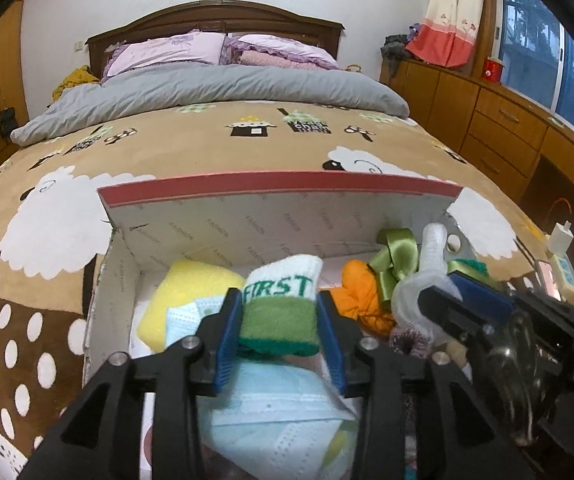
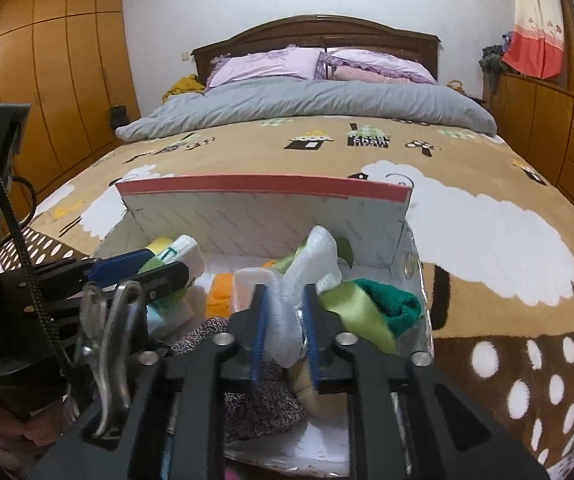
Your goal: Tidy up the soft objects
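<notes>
Two grippers hang over the open box point(image 1: 271, 216). The left gripper point(image 1: 279, 334) brackets a green-banded wristband point(image 1: 283, 312), seemingly loosely; the right gripper point(image 2: 283, 334) narrowly straddles white mesh cloth point(image 2: 315, 256).

The bed point(image 1: 247, 152), under a tan sheep-print blanket point(image 2: 467, 216), carries an open white box point(image 1: 271, 216) right below both tongs, a grey duvet point(image 1: 223, 92) lying well beyond.

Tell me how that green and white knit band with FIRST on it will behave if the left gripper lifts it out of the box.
The FIRST band looks like thick knit, so it should squash between the left gripper pads rather than slip. It probably weighs little and may sag. The box is crowded, so a face mask might drag along.
</notes>
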Demonstrator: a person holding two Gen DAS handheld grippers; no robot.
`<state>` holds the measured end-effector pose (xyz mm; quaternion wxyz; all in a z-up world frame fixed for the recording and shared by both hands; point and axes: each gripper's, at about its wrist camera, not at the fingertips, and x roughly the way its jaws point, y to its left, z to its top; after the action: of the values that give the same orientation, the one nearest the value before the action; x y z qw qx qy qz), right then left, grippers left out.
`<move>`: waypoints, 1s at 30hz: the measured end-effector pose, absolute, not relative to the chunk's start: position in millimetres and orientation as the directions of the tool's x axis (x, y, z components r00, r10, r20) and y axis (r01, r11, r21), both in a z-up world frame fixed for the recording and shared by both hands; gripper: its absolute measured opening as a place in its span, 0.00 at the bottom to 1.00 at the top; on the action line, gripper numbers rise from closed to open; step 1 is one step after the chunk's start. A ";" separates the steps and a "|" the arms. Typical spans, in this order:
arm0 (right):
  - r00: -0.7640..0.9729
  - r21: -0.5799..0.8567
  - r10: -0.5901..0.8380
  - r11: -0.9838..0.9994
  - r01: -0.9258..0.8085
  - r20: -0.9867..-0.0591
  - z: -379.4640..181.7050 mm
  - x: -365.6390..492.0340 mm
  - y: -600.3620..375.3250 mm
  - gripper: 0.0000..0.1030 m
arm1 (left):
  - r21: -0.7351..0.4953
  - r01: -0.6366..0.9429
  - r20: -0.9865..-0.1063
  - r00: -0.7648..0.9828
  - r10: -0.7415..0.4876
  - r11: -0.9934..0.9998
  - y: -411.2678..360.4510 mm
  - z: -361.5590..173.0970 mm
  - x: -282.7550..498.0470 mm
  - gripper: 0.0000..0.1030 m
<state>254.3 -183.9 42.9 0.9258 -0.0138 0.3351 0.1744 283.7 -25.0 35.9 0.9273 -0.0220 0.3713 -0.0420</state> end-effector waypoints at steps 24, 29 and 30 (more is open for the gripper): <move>0.733 0.134 0.344 0.934 -0.331 -0.587 70.5 220.4 -190.3 0.51 | -0.100 -0.012 -0.688 0.723 -0.060 0.995 -4.5 64.5 238.5 0.65; 0.726 0.145 0.352 0.932 -0.333 -0.590 74.7 200.1 -190.2 0.51 | -0.084 -0.031 -0.696 0.717 -0.037 0.996 -2.7 66.7 216.4 0.65; 0.724 0.151 0.355 0.931 -0.333 -0.591 75.3 195.5 -190.8 0.51 | -0.083 -0.031 -0.697 0.716 -0.035 0.996 -2.6 67.3 211.1 0.65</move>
<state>195.5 -190.8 75.3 0.9284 0.0170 0.3218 0.1850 211.1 -2.6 67.3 0.9253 -0.0443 0.3766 -0.0010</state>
